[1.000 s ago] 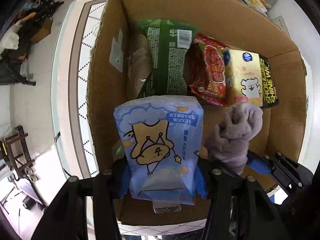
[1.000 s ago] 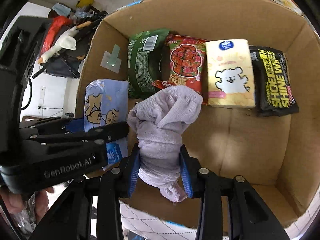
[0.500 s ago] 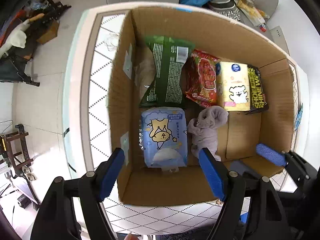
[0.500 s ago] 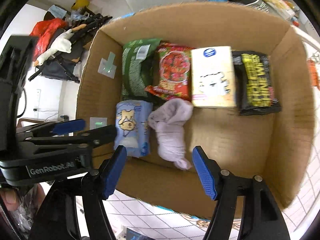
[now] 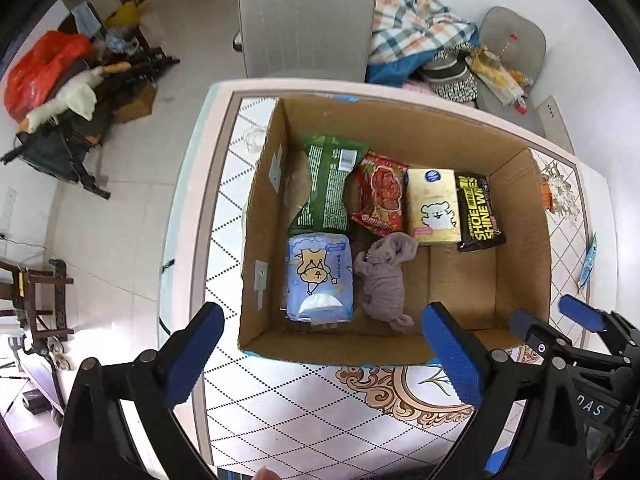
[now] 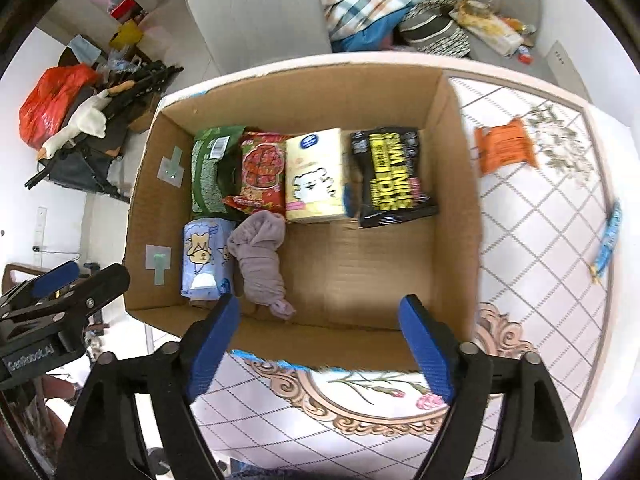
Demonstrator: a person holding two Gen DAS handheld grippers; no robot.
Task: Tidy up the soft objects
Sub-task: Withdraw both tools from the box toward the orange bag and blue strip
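Observation:
An open cardboard box (image 5: 520,248) (image 6: 456,184) stands on the patterned table. Its front row holds a blue tissue pack (image 5: 320,278) (image 6: 204,256) and a rolled grey cloth (image 5: 384,276) (image 6: 260,256), side by side. Behind lie a green packet (image 5: 328,188), a red packet (image 5: 380,196), a yellow tissue pack (image 5: 434,204) and a black shoe-wipes pack (image 5: 478,212). My left gripper (image 5: 320,356) is open and empty, above the box's near edge. My right gripper (image 6: 320,344) is open and empty, also above the near edge.
An orange packet (image 6: 506,146) and a thin blue wrapper (image 6: 608,236) lie on the table right of the box. A grey chair (image 5: 304,20) stands behind the table. Clutter sits on the floor at the left.
Both grippers let go: the left released the blue tissue pack, the right the grey cloth, and both now lie in the box. Both grippers opened and pulled back and up.

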